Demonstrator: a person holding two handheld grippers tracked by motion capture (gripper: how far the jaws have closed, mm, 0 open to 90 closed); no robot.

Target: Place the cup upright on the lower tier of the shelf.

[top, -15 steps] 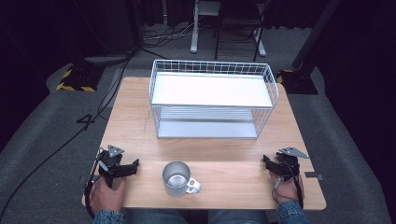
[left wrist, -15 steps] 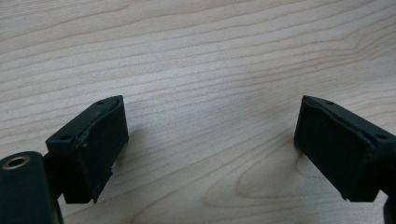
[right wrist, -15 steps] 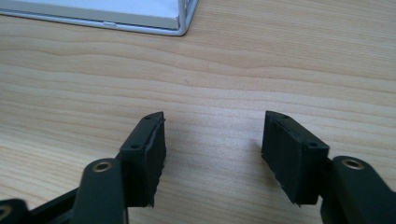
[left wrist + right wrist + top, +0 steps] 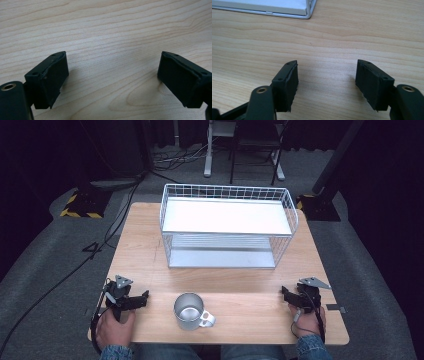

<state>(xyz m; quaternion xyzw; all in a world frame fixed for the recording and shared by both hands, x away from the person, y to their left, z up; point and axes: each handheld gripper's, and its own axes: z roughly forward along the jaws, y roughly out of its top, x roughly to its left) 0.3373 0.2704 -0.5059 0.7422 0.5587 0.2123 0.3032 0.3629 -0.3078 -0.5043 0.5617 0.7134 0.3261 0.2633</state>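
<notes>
A metal mug (image 4: 190,310) with a handle stands upright near the front edge of the wooden table (image 4: 225,280), handle turned to the right. My left gripper (image 4: 143,296) rests on the table just left of the mug, open, nothing between its jaws (image 4: 112,75). My right gripper (image 4: 284,293) lies at the front right, open and empty (image 4: 327,80), well apart from the mug. A white wire basket rack (image 4: 227,226) with a white shelf stands at the middle back of the table.
The rack's lower corner (image 4: 308,13) lies ahead of the right gripper. Cables, a stand base (image 4: 82,202) with hazard stripes and chair legs are on the dark floor beyond the table.
</notes>
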